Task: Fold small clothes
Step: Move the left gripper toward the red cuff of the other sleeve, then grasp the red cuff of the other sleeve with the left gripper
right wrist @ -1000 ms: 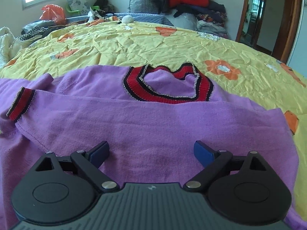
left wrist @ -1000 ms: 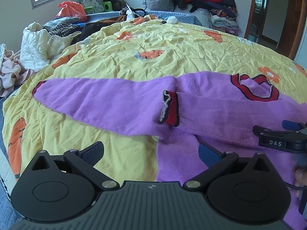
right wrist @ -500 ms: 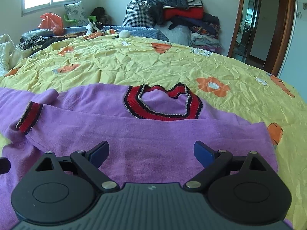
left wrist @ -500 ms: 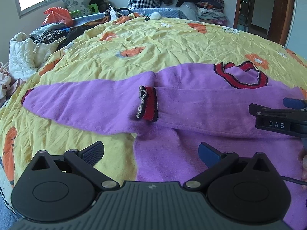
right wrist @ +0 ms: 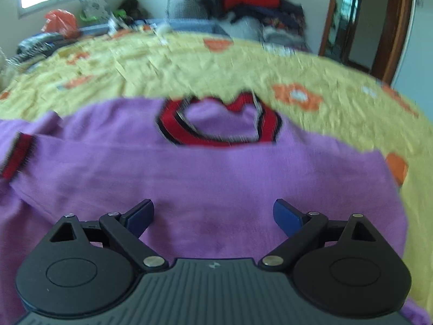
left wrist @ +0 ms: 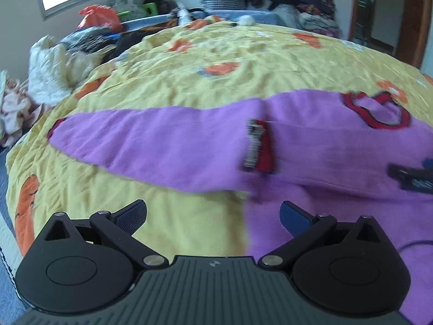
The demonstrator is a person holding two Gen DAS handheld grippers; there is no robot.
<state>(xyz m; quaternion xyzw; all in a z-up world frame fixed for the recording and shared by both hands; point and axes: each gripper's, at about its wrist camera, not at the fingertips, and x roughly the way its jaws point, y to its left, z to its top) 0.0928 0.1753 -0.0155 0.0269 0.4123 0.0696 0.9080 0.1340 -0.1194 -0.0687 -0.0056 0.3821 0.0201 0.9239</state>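
Note:
A purple sweater [left wrist: 338, 149] with a red and black collar [right wrist: 219, 124] lies flat on the yellow bedspread [left wrist: 216, 75]. One sleeve is folded across the chest, its red cuff [left wrist: 258, 149] near the middle. The other sleeve [left wrist: 140, 140] stretches out to the left. My left gripper [left wrist: 212, 215] is open and empty above the sweater's left lower edge. My right gripper [right wrist: 213, 214] is open and empty over the sweater's body [right wrist: 216, 184]; its fingers show at the right edge of the left wrist view [left wrist: 414, 176].
Piles of clothes and a checked bag [right wrist: 189, 2] sit beyond the bed's far side. White and pink bedding [left wrist: 51, 67] lies heaped at the left. A wooden door frame [right wrist: 392, 21] stands at the right.
Both grippers have shifted; the views are now motion-blurred. The left view has swung left, so the outstretched sleeve sits more central. Both grippers stay open. The sweater has not moved.

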